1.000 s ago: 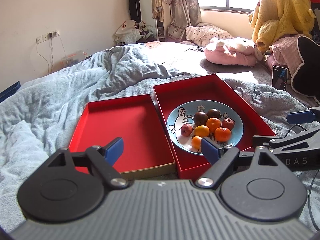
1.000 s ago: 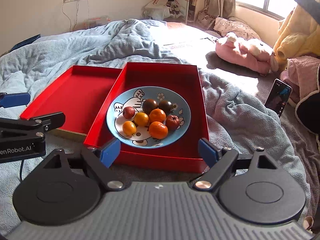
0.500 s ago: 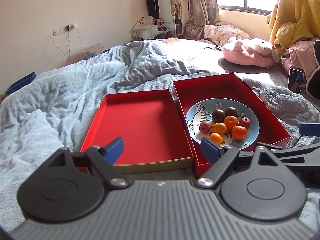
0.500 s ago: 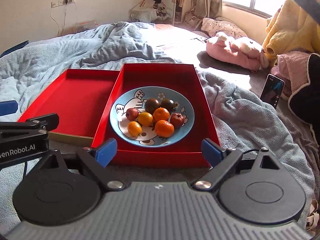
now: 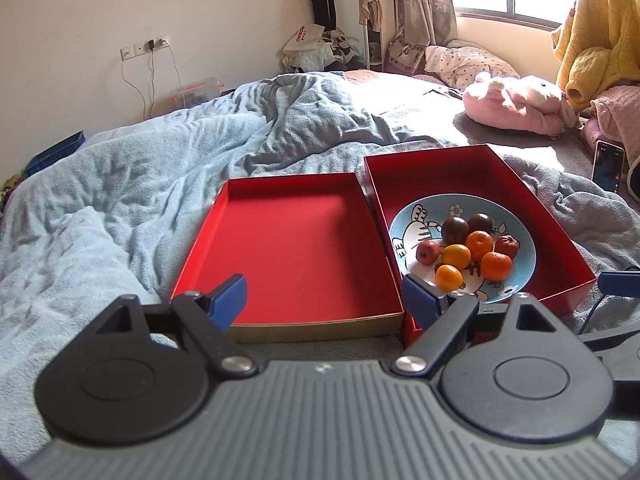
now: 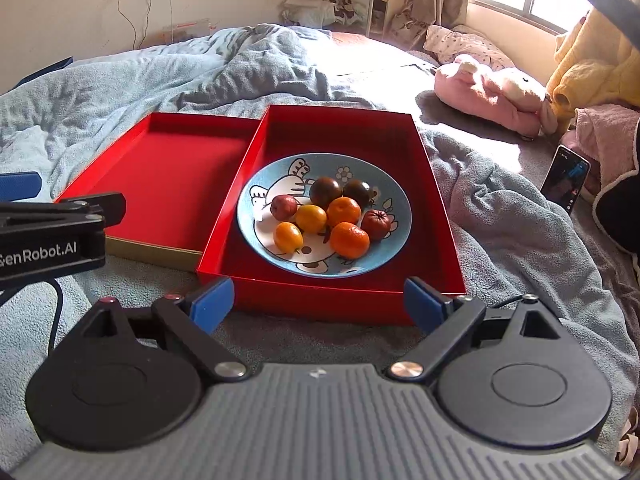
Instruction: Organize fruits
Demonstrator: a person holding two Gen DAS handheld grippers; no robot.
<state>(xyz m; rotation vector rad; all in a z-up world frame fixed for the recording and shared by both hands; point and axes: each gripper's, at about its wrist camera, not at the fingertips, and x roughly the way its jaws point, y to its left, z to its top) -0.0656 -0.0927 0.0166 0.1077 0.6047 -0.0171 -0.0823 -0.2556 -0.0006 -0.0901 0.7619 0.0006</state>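
While a rumpled blue blanket (image 5: 132, 168) surrounds it, the left red tray (image 5: 296, 248) lies bare just ahead of the left hand-held gripper (image 5: 324, 300), whose jaws stand wide with nothing between them. Touching that tray's right wall, the right red tray (image 5: 560, 248) holds a blue plate (image 5: 520, 272) of fruits (image 5: 468, 248).

From the right wrist, the right hand-held gripper (image 6: 318, 302) spreads wide and empty, near the right red tray's front wall (image 6: 320, 300); the fruits (image 6: 328, 216) sit beyond it. A phone (image 6: 564, 180) leans well right of the tray, a pink plush (image 6: 492, 92) farther back.
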